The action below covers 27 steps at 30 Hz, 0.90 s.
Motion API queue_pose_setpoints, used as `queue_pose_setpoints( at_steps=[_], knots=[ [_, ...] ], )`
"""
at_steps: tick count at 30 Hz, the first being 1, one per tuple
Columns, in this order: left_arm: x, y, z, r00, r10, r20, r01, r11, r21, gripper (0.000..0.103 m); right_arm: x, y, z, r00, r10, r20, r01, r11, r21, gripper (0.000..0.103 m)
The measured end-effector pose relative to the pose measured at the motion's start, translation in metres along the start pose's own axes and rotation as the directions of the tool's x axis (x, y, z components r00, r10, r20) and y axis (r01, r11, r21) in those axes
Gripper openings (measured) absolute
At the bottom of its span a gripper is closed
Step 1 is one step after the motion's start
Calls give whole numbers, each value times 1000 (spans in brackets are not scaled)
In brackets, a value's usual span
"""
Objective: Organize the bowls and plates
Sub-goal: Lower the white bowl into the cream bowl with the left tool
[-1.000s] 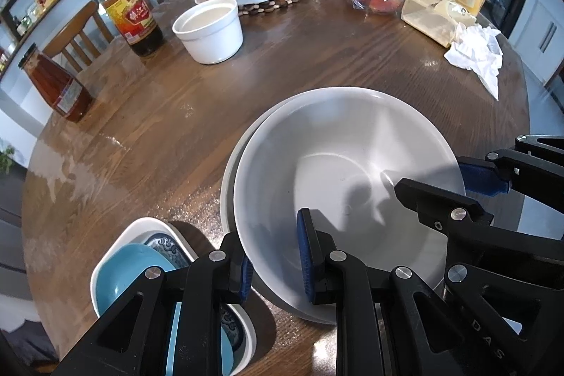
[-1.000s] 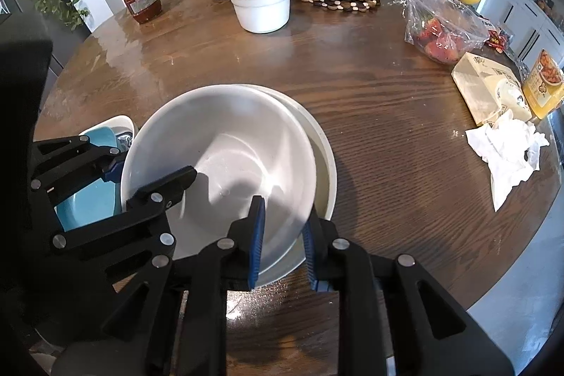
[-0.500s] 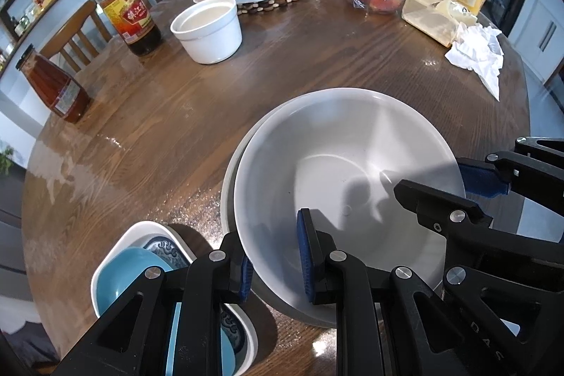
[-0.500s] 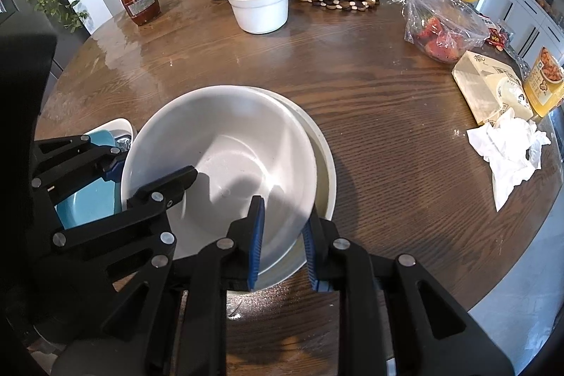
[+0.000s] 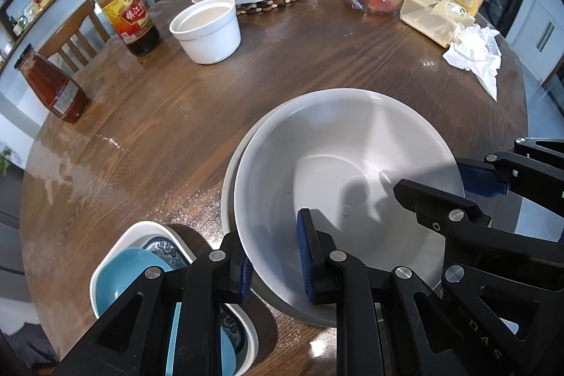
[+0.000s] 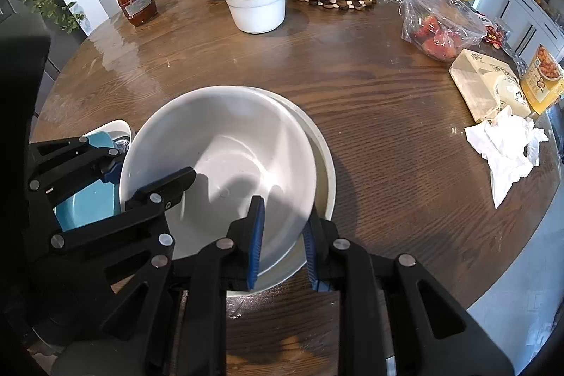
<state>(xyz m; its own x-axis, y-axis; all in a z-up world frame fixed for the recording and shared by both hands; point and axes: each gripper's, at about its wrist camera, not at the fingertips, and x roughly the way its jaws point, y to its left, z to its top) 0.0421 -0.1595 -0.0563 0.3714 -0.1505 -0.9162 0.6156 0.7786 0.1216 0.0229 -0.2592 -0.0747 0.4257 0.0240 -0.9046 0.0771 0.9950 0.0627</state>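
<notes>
Left wrist view, lower centre — left gripper (image 5: 273, 265) and right gripper (image 6: 283, 240) each pinch the bowl (image 5: 338, 161) rim, narrowly parted — lower it evenly onto the plate (image 6: 326, 161).

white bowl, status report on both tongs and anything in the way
Both tongs clamped on white bowl rim. Bowl sits in larger dish. Blue dish stack close beside.

Dish stack (image 5: 116, 256) partly behind left gripper (image 5: 273, 265), pattern maybe floral, lower bowl (image 6: 326, 164) mostly covered

Your left gripper (image 5: 273, 258) and right gripper (image 6: 283, 240) both point steeply down, each clamped on the bowl's (image 5: 345, 143) rim.
</notes>
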Motion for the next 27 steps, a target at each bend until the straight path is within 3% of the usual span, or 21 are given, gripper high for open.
queue_pose_setpoints(
  at_steps=[16,24,27],
  knots=[
    [-2,2,-1,1000,5,-7,-5,1000,-17,21,-4,1,-2,1000,-8,13,8,1000,-6,22],
    [-4,3,1,1000,25,-20,-25,999,-24,21,-14,3,-3,999,-14,36,14,1000,-22,31],
    [-7,6,2,1000,22,-10,-22,999,-37,30,-19,-1,-3,997,-55,47,56,998,-17,44]
  ],
)
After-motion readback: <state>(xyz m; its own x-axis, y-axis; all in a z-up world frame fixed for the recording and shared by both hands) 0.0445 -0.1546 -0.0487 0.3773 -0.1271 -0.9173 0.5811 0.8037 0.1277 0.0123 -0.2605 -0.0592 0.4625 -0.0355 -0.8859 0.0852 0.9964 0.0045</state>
